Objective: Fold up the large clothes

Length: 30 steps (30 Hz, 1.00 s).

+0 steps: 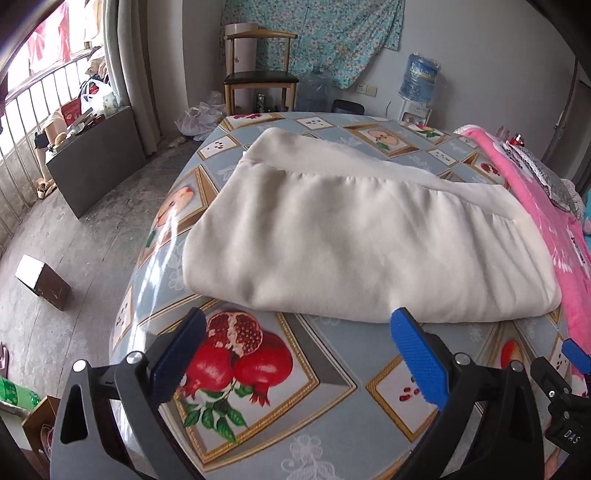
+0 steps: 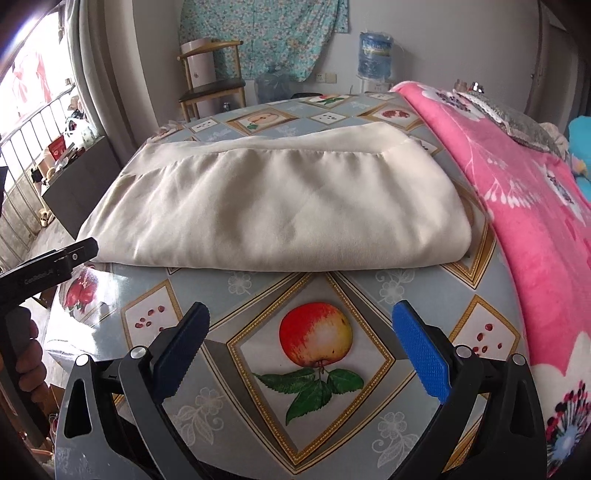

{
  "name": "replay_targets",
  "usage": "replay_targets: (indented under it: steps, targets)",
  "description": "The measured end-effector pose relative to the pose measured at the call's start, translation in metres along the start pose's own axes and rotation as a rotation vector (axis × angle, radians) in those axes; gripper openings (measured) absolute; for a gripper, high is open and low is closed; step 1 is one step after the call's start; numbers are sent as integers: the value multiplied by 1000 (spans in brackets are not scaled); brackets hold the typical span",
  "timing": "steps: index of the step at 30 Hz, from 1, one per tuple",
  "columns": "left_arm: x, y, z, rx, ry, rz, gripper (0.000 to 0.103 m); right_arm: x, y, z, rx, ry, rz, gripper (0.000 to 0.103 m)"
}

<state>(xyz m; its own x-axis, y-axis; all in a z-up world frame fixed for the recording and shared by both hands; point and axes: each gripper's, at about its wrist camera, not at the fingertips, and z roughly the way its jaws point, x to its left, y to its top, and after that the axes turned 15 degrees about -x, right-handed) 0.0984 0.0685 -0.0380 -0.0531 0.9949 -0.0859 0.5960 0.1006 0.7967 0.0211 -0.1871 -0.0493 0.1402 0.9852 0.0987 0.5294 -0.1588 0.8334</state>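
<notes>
A cream garment [image 1: 343,236] lies folded into a thick rectangle on the round table with the fruit-print cloth [image 1: 295,424]. The right wrist view shows the same cream garment [image 2: 280,206], its hemmed edge toward the far side. My left gripper [image 1: 299,332] hovers over the table just short of the garment's near fold, open, nothing between its blue fingers [image 1: 421,362]. My right gripper [image 2: 301,325] is open too, above the tablecloth [image 2: 369,295] a little nearer than the fold. The left tool's black body [image 2: 48,266] and a hand [image 2: 29,354] show at the right view's left edge.
A pink flowered blanket [image 2: 524,206] covers the table's right side, close beside the garment. Beyond the table stand a wooden chair [image 1: 258,77], water bottles [image 1: 421,79] and a hanging floral cloth [image 1: 314,33]. A cardboard box [image 1: 42,282] and a dark cabinet [image 1: 99,158] are on the floor at left.
</notes>
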Motion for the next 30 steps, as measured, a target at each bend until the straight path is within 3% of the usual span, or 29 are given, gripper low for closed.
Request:
replay_targets:
  steps: [9,12,20,30]
  targets:
    - [-7,-11,-50,34,61,-57,98,12,6,-20,55,13,11,96]
    - [-15,-14,-53,50,40,-54,98,16,7,-25,51,-9,-2,96]
    - [-43,-14,-55,39,16,66,98,14,7,-26,61,-45,-11,96]
    - [-47,-11,-42,59,12,58,98,12,8,-17,83,-61,-28,96]
